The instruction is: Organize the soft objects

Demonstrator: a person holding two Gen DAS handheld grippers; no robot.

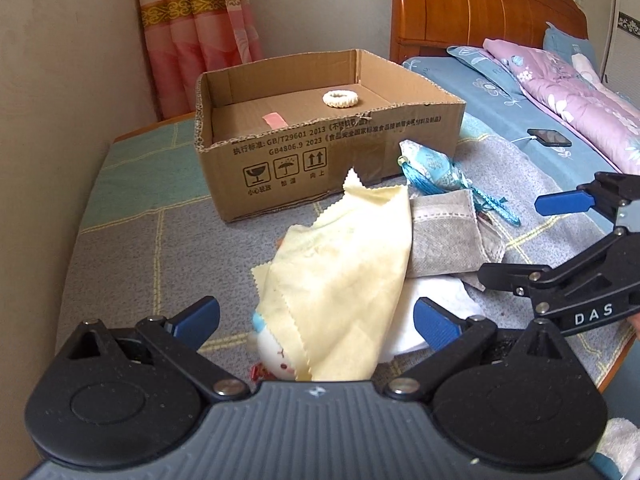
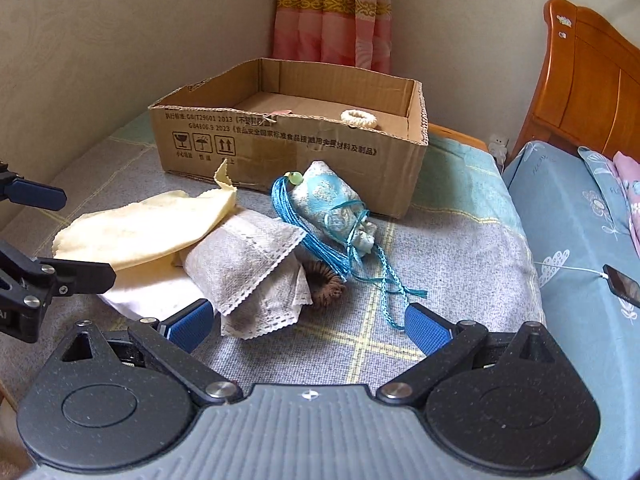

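Observation:
A pile of soft things lies on the grey checked cover in front of an open cardboard box (image 1: pixel 320 148) (image 2: pixel 280 148). In the pile are a yellow cloth (image 1: pixel 340 272) (image 2: pixel 144 228), grey sachets (image 1: pixel 444 236) (image 2: pixel 248 260), a blue tasselled pouch (image 1: pixel 428 168) (image 2: pixel 332 204), a brown hair ring (image 2: pixel 324 284), a white cloth (image 2: pixel 148 292) and a small plush toy (image 1: pixel 272 352) partly under the yellow cloth. A white hair ring (image 1: pixel 341 99) (image 2: pixel 359 118) lies in the box. My left gripper (image 1: pixel 316 320) is open over the yellow cloth. My right gripper (image 2: pixel 308 324) is open just before the sachets.
A bed with blue sheet (image 2: pixel 580 220), a purple quilt (image 1: pixel 568 96) and a wooden headboard (image 1: pixel 480 4) stands to the right. A phone on a cable (image 1: pixel 550 137) (image 2: pixel 624 284) lies on it. A wall and pink curtain (image 1: pixel 196 32) are behind the box.

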